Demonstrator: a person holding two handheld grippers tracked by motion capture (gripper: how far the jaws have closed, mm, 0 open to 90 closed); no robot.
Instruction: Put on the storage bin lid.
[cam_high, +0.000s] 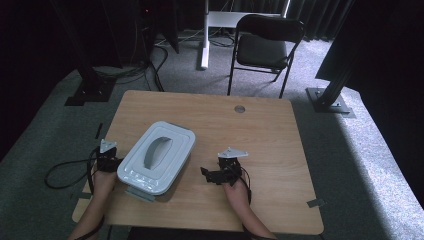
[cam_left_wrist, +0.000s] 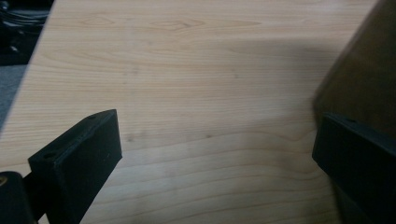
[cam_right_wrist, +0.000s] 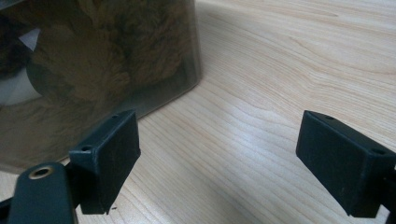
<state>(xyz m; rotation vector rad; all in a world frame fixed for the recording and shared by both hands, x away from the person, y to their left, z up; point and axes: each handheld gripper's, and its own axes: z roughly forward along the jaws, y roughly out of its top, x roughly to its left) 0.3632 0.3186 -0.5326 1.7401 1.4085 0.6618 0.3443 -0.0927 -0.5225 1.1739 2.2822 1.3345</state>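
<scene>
Fingers (cam_right_wrist: 107, 158) spread (both grippers), lidded container (cam_high: 156, 157) between, long axis diagonal

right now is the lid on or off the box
On: in the high view the grey lid sits flat over the box, its handle up.

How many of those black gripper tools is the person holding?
2. The left gripper is at the table's left edge beside the box; the right gripper is over the table right of the box.
</scene>
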